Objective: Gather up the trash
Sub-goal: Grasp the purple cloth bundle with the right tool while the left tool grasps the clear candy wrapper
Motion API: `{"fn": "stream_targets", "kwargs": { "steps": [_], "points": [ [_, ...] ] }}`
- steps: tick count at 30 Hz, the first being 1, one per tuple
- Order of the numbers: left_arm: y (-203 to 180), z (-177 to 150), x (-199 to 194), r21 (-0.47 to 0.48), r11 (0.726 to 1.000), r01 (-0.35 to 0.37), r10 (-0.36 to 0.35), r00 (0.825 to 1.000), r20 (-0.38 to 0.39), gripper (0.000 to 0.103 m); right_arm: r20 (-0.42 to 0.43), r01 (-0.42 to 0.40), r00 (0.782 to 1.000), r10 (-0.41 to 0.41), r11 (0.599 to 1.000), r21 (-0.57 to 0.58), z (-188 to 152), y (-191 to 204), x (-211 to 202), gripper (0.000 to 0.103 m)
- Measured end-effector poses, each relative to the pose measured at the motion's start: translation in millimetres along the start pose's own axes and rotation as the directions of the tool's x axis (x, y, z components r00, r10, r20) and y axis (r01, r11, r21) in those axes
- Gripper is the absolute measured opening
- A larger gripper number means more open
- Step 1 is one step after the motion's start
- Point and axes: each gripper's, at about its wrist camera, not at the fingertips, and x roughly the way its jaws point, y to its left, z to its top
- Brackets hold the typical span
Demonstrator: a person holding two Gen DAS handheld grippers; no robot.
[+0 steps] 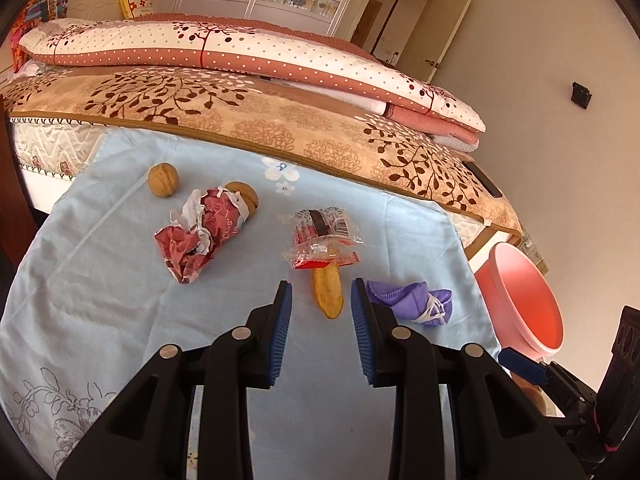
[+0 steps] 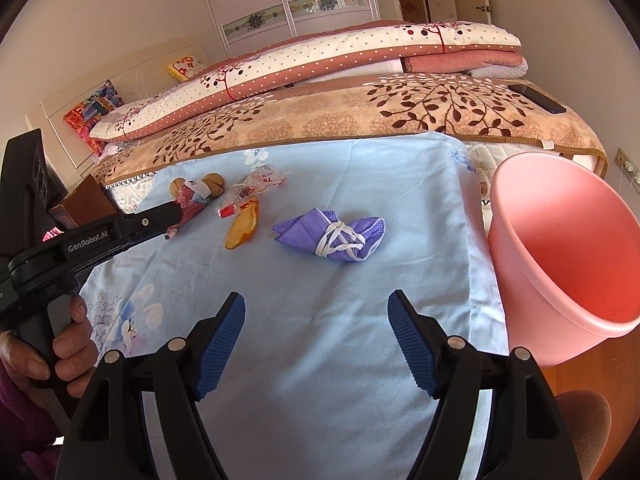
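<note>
Trash all on the blue cloth (image 2: 340,320) over the worktop, none in the pink bin (image 2: 560,264) that I can see; bin interior looks empty from the right wrist view. Step in hand, as I read it: approach for a pick, nothing gripped.

Layout on cloth:
- purple mask (image 2: 332,236), folded and tied with its own straps, nearest the bin
- peel (image 1: 329,294), orange, lying flat, its far end under the clear wrappers (image 1: 324,236)
- red paper (image 1: 196,236), crumpled, touching one walnut (image 1: 244,196); second walnut (image 1: 163,180) just beside it

Left gripper (image 1: 321,300): jaws partly open, empty, above the cloth and lined up roughly on the peel, which sits ahead between the pads without contact.

Right gripper (image 2: 316,312): jaws wide, empty, pointed at the mask, which lies ahead and apart from the fingers.

Next move, my call: left drops onto the peel and closes; it's thin and flat, so pads need to get down to the cloth and may pinch fabric. Right advances on the mask, grabs at the tied middle, then swings to the bin beside the worktop edge.
</note>
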Motion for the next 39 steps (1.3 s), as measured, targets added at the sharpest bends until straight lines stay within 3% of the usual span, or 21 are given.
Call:
{"fn": "stream_targets", "kwargs": {
  "steps": [6, 16, 22, 25, 26, 30, 39],
  "points": [
    [-22, 25, 21, 0.05, 0.998, 0.029, -0.028, 0.999, -0.017, 0.031, -0.005, -0.007, 1.0, 0.007, 1.0, 0.018, 1, -5, 3, 0.073],
    [-51, 50, 84, 0.143, 0.985, -0.097, 0.11, 0.99, -0.09, 0.031, 0.022, 0.0, 1.0, -0.001, 1.0, 0.023, 17, -19, 7, 0.073],
    [-45, 45, 95, 0.175, 0.976, -0.128, 0.149, 0.982, -0.113, 0.031, -0.008, -0.031, 0.999, 0.031, 0.997, -0.074, 35, -13, 28, 0.073],
    [-39, 42, 91, 0.178, 0.976, -0.127, 0.148, 0.982, -0.114, 0.029, -0.037, -0.05, 0.998, 0.046, 0.989, -0.141, 44, -7, 41, 0.073],
    [-37, 41, 90, 0.18, 0.976, -0.124, 0.146, 0.983, -0.114, 0.018, -0.05, -0.055, 0.998, 0.048, 0.985, -0.162, 46, -5, 47, 0.073],
    [-27, 41, 79, 0.15, 0.984, -0.094, 0.111, 0.988, -0.11, 0.006, -0.109, -0.058, 0.994, 0.032, 0.968, -0.244, 53, 1, 69, 0.073],
    [-8, 44, 45, 0.092, 0.996, 0.011, -0.004, 0.997, -0.081, 0.006, -0.169, -0.03, 0.985, -0.038, 0.923, -0.383, 62, 8, 101, 0.074]
  ]
}}
